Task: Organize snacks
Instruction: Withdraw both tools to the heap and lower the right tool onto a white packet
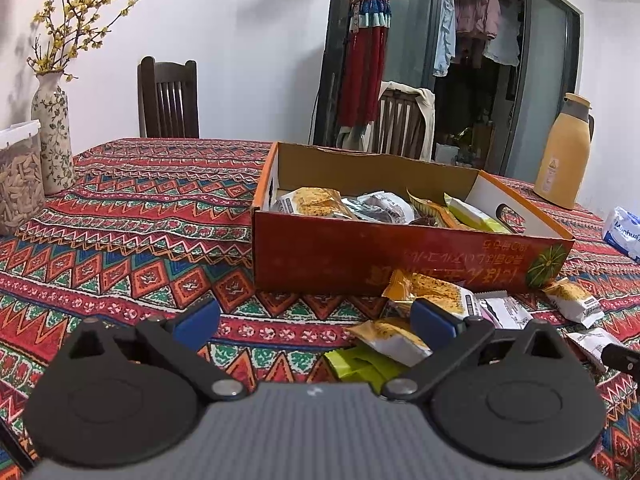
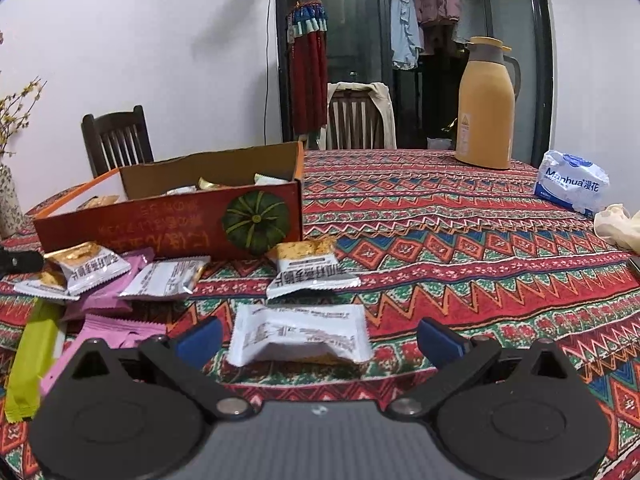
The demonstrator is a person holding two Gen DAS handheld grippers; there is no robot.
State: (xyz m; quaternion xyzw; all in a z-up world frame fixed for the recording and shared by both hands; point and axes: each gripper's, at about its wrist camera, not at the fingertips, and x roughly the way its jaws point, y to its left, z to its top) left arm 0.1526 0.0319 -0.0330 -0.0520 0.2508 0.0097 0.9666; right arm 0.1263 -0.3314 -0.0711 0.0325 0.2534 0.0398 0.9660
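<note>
Both tools gape empty: left tool (image 1: pixel 316 314), right tool (image 2: pixel 320 338) straddling, seemingly, white packet (image 2: pixel 300 338).

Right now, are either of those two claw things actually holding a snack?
No. Both the left gripper and the right gripper are open and empty; a white snack packet lies on the tablecloth between the right jaws, ungripped.

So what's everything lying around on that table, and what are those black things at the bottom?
cardboard box: one, red-orange, mid-table, holding snack packets.
loose snack packets: several, white, orange, pink, green, in front of the box.
white packet: one, between the right jaws, untouched.
thermos jug: one, yellow, far side.
tissue pack: one, white-blue, right edge.
vase: one, floral, yellow blossoms, left.
clear container: one, left edge.
chairs: two, dark wood, behind the table.
tablecloth: one, red patterned.
left gripper: black, blue pads, open.
right gripper: same, open.
</note>
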